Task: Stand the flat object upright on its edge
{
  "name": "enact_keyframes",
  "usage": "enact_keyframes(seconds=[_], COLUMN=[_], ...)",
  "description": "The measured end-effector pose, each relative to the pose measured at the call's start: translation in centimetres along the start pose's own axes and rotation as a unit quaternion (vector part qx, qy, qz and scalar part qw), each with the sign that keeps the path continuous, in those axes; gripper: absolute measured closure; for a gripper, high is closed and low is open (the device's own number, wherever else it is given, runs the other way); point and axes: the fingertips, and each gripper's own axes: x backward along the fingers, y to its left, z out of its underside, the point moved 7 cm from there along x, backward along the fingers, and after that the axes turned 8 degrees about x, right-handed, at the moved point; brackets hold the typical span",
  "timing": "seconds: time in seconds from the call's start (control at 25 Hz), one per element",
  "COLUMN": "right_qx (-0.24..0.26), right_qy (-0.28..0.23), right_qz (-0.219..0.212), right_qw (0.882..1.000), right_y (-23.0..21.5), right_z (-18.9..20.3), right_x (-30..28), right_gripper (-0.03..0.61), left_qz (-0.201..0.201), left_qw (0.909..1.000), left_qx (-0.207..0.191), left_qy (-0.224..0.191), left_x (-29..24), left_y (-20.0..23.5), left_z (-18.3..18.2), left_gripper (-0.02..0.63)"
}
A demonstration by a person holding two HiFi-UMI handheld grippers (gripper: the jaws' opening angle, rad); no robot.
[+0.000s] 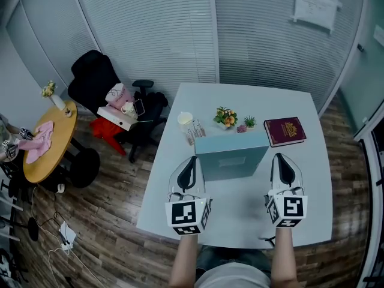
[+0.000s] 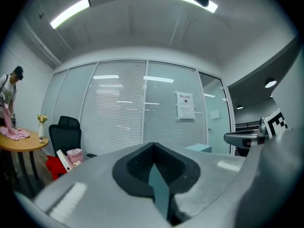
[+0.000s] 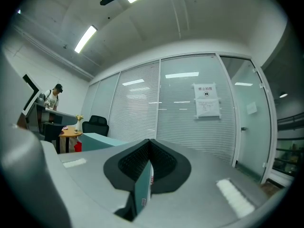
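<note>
Left hand-held gripper (image 1: 193, 162), right hand-held gripper (image 1: 281, 161) clamp box (image 1: 231, 156).

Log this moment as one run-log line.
left gripper: shut on teal flat object | right gripper: shut on it | pose: upright

Teal box (image 1: 231, 156), maroon book (image 1: 285, 131) (gold emblem), pale grey table (image 1: 240, 200)

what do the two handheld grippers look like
Both the left gripper and right gripper are pale grey tapering shells with black textured pads inside the tongs. Each carries a white cube printed with black square markers. No cables show; forearms are unsleeved.
</note>
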Motion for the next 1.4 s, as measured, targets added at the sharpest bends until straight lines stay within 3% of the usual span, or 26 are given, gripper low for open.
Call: enact_keyframes(seconds=[1.4], right_qx=[0.002], right_qy=[0.015], right_qz=[0.001], right_qw=[1.000], right_y=[-0.59], right_z=[0.55], right_x=[-0.12], right_gripper=[0.554], left_qz=[-0.002], left_qw=[0.9998], left_qx=[0.001], left_qy=[0.022], left_x=[-0.64], left_y=[-0.14], left_z=[0.78], left_gripper=[0.612])
